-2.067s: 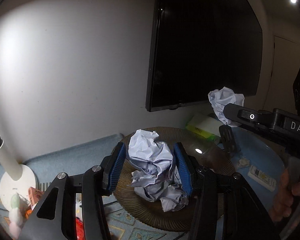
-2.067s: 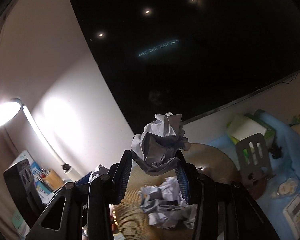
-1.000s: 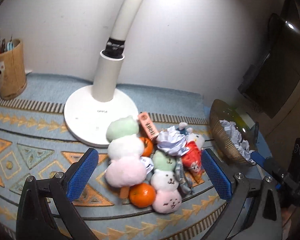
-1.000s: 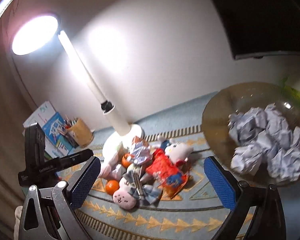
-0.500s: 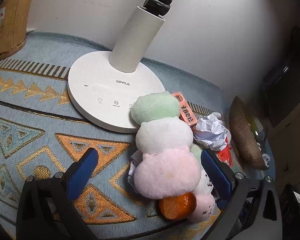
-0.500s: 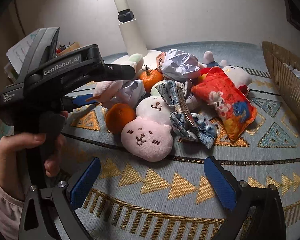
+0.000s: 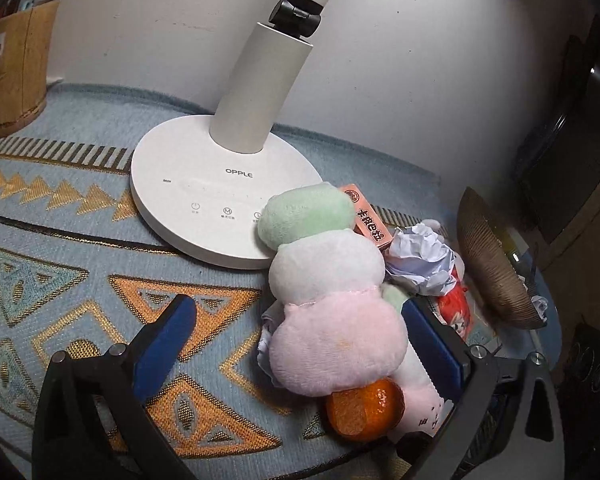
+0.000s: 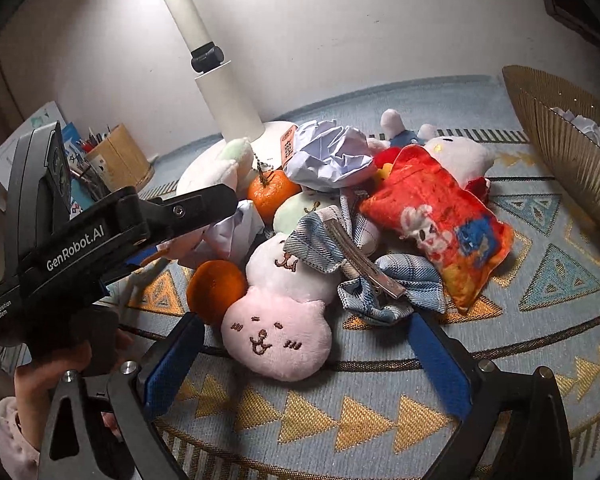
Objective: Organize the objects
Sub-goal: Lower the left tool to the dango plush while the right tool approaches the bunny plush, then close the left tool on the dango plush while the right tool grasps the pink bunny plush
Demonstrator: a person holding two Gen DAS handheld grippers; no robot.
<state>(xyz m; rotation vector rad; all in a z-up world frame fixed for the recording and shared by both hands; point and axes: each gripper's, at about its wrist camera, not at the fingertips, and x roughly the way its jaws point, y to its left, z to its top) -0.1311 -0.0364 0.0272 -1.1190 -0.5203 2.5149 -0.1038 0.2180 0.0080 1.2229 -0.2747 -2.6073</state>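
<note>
A pile of toys lies on the patterned mat. My left gripper is open and straddles the pink end of a green, white and pink plush, with a tangerine just below it. A crumpled paper ball and an orange box lie to the right. My right gripper is open just short of a pink plush with a face. Behind that plush lie a plaid bow clip, a red snack bag, two tangerines and a paper ball.
The white lamp base stands right behind the pile. A brown ribbed bowl holding paper balls sits at the right. A pen holder and books stand at the back left. A hand holds the left gripper.
Both grippers let go of paper balls at the bowl and swung over to the toy pile. The left one has since closed in around the three-colour plush; the right came slightly nearer.
</note>
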